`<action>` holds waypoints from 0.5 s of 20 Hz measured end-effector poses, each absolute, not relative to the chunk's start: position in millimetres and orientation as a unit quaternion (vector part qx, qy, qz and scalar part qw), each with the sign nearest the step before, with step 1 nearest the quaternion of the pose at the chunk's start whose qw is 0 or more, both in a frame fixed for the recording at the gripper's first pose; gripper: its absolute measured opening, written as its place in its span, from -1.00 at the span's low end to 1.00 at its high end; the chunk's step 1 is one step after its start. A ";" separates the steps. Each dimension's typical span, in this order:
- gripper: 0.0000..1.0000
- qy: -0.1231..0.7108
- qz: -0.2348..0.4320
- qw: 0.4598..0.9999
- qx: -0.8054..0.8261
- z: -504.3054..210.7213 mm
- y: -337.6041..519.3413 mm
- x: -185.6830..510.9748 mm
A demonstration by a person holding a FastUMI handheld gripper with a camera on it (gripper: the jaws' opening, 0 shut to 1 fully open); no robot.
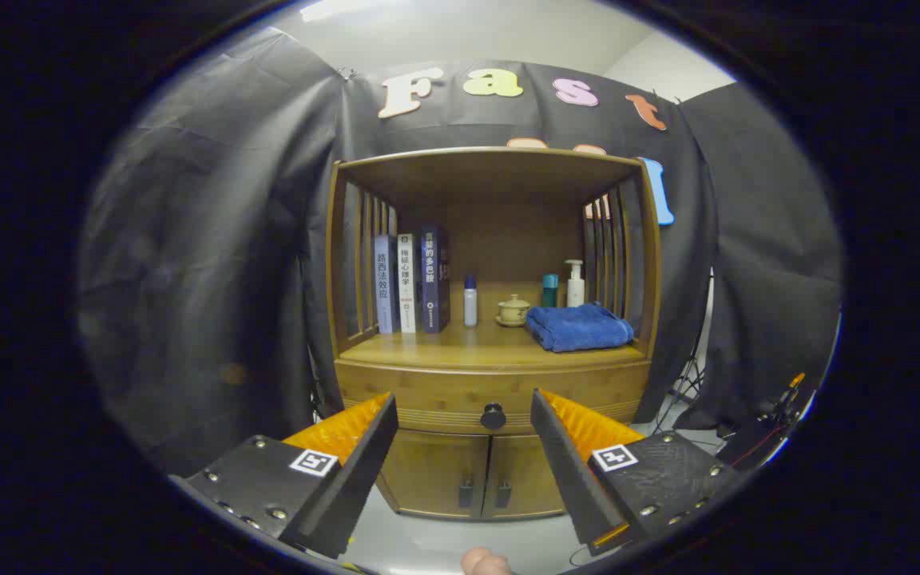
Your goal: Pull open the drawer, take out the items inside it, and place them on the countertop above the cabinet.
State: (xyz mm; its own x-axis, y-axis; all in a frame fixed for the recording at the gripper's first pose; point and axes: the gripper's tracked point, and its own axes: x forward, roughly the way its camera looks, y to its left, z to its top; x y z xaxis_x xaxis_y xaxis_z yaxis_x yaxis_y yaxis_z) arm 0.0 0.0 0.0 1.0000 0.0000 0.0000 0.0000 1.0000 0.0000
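Straight ahead of claw [464, 431], well beyond wide-spread, empty fingers: drawer [492, 393] shut, knob [493, 416] centred between fingertips, long axis crosswise.

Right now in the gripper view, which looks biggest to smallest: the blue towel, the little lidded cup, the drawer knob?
1. Blue towel, clearly largest.
2. Lidded cup and drawer knob look about alike; the knob sits nearer the camera, so I won't rank them.
The claw is open, short of the knob.
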 end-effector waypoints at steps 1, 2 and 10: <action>1.00 0.004 -0.001 1.000 0.000 -3.4 -0.8 1.4; 1.00 0.007 -0.002 1.000 0.002 -6.1 -2.0 2.3; 1.00 0.011 -0.015 1.000 0.020 -14.1 -12.5 8.0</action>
